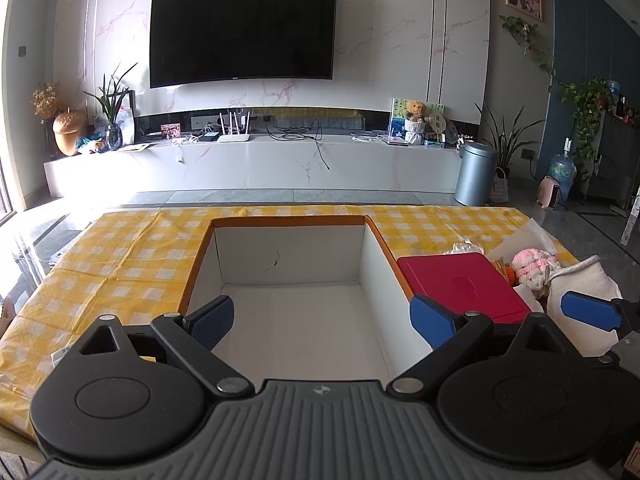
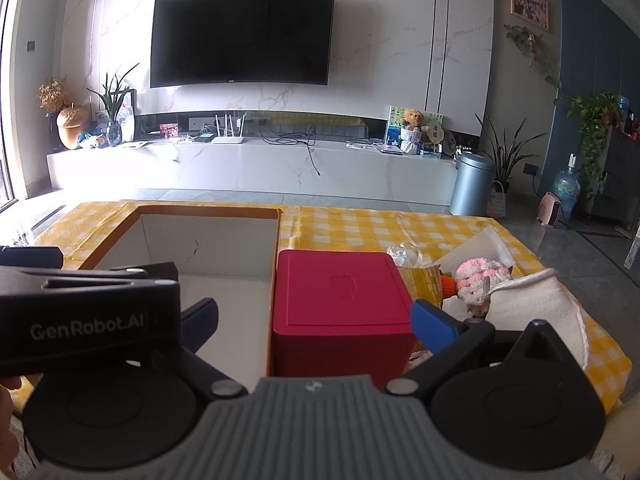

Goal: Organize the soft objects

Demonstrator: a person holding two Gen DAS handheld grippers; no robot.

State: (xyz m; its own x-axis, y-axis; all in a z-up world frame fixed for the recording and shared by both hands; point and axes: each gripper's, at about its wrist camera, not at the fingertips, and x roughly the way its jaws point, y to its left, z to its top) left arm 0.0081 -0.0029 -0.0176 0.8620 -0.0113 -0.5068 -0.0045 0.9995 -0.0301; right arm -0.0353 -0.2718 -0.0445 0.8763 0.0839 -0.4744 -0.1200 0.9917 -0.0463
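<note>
On table [image 1: 120,264] under yellow check cloth, open white box [image 1: 288,256] sitting with nothing inside. Left gripper [image 1: 322,322] hovering over box's near edge, fingers [image 1: 432,324] spread wide, gripping nothing. Right gripper [image 2: 316,320] hanging near red box [image 2: 340,300], fingers apart, gripping nothing. Pink-white knitted toy [image 2: 480,276] and white cloth [image 2: 536,304] lying right of red box, touching each other.

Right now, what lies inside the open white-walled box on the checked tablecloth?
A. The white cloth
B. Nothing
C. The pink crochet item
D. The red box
B: the open box shows only a bare white floor, while the red box, pink crochet item and white cloth sit outside to its right.
</note>
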